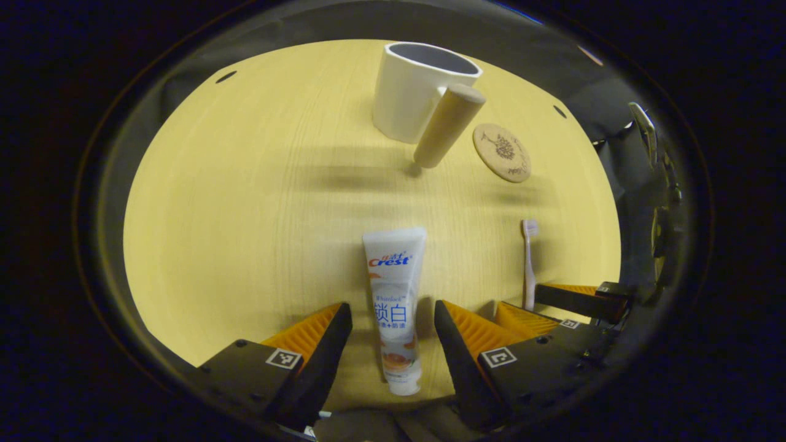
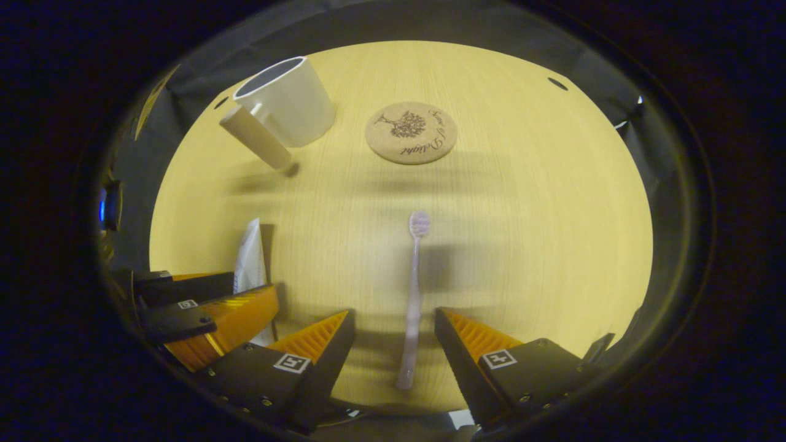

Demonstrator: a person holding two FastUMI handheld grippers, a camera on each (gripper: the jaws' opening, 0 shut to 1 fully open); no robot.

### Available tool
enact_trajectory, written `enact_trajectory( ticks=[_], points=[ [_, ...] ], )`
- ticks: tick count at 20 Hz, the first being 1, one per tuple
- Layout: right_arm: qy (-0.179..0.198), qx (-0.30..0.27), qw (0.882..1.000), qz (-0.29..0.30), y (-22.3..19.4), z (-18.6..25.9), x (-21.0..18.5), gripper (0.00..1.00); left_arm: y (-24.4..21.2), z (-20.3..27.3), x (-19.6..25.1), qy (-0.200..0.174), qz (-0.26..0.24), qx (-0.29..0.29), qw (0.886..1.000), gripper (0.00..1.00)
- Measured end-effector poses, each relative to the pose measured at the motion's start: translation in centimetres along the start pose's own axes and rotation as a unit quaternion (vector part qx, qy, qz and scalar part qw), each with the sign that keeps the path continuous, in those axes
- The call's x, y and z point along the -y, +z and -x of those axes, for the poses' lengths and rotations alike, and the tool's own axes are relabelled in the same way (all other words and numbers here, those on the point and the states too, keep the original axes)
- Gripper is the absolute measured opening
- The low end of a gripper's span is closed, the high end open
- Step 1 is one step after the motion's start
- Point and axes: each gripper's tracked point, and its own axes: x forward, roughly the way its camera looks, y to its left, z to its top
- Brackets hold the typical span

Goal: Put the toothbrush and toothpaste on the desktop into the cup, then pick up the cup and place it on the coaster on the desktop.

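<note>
Pale wood desktop (image 1: 245, 215): round, bare grain, dark cloth all round its rim.

Left gripper view
- Left gripper (image 1: 393, 319): your jaws stand spread, one either side of the toothpaste, neither pressing on it.
- Toothpaste (image 1: 394, 294): lies flat on the desktop between the jaws, cap end toward you, flat crimp pointing to the cup.
- Handling: likely light and soft-walled; a hard squeeze would dent it. Pinch the firmer lower body near the cap.
- Cup (image 1: 417, 92): white, upright, mouth open, thick wooden handle slanting toward you. Probably the heaviest and most breakable piece.
- Coaster (image 1: 502, 152): round cork disc just beside the cup.
- Right gripper (image 1: 540, 307): close alongside yours, at the toothbrush; watch the gap between the two tools.

Right gripper view
- Right gripper (image 2: 393, 344): jaws wide apart, straddling the toothbrush handle without contact.
- Toothbrush (image 2: 412, 294): flat on the desktop, bristle head pointing at the coaster (image 2: 411, 132). Thin, stiff, smooth; it may roll or slip, so take it mid-handle.
- Cup (image 2: 288, 101): far left, well apart from the toothbrush.
- Toothpaste (image 2: 249, 258): beside the left gripper (image 2: 209, 307).
- Room: open wood between the toothbrush and the coaster; desktop edge sits near your jaws, so lift before swinging.
</note>
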Motion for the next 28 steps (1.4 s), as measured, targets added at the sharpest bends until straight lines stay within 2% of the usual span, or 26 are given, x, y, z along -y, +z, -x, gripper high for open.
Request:
enact_trajectory(
  ticks=[3, 5, 6, 7, 9, 11, 12, 14, 15, 16, 19, 20, 24, 28],
  points=[
    [-0.014, -0.010, 1.000, 0.002, 0.0, -0.2, 0.6, 0.82, 0.0, -0.1, -0.1, 0.003, -0.004, -0.004, 1.000, 0.86],
    [-0.025, -0.013, 1.000, 0.001, 0.0, -0.1, 1.0, 0.67, 0.0, -0.2, -0.2, 0.005, -0.007, -0.005, 1.000, 0.67],
    [-0.031, -0.014, 0.999, -0.004, 0.0, -0.2, 1.3, 0.58, -0.1, -0.4, -0.3, 0.005, -0.005, -0.007, 1.000, 0.67],
    [-0.030, -0.017, 0.999, -0.002, 0.0, -0.1, 1.2, 0.47, 0.0, -0.5, -0.3, 0.004, -0.004, -0.005, 1.000, 0.56],
    [-0.036, -0.014, 0.999, -0.006, 0.1, 0.0, 1.7, 0.44, -0.1, -0.5, -0.5, 0.006, -0.005, -0.005, 1.000, 0.52],
    [-0.026, -0.018, 0.999, -0.014, 0.1, -0.2, 1.5, 0.17, 0.0, -0.4, -0.6, 0.005, -0.007, -0.004, 1.000, 0.46],
    [-0.024, -0.018, 0.999, -0.015, 0.2, -0.2, 1.6, 0.16, 0.1, -0.4, -0.5, 0.003, -0.005, -0.002, 1.000, 0.46],
    [-0.011, -0.011, 1.000, -0.021, 0.6, -0.9, 1.8, 0.16, -0.1, -0.4, -0.5, 0.005, -0.014, -0.002, 1.000, 0.39],
    [-0.006, -0.016, 1.000, -0.019, -0.1, 0.2, 1.5, 0.11, 0.1, -0.5, -0.4, 0.005, -0.014, 0.001, 1.000, 0.39],
    [-0.003, -0.010, 1.000, -0.016, 0.0, 0.1, 1.6, 0.11, 0.0, -0.5, -0.4, 0.002, -0.015, 0.003, 1.000, 0.34],
    [0.011, 0.000, 0.999, -0.030, 0.1, -0.1, 1.6, 0.08, 0.1, -0.4, -0.3, -0.009, -0.023, 0.018, 1.000, 0.34],
    [0.015, 0.003, 0.999, -0.032, 0.1, 0.0, 1.6, 0.08, 0.1, -0.3, -0.3, -0.013, -0.025, 0.024, 0.999, 0.24],
    [0.025, 0.038, 0.999, -0.027, 0.1, 0.1, 1.5, 0.08, 0.4, -0.1, -0.4, -0.024, -0.008, 0.044, 0.999, 0.25],
    [0.082, 0.076, 0.993, -0.041, 0.5, 1.0, -0.1, 0.07, 2.5, 1.3, -0.7, -0.020, -0.002, 0.106, 0.994, 0.26]
  ],
)
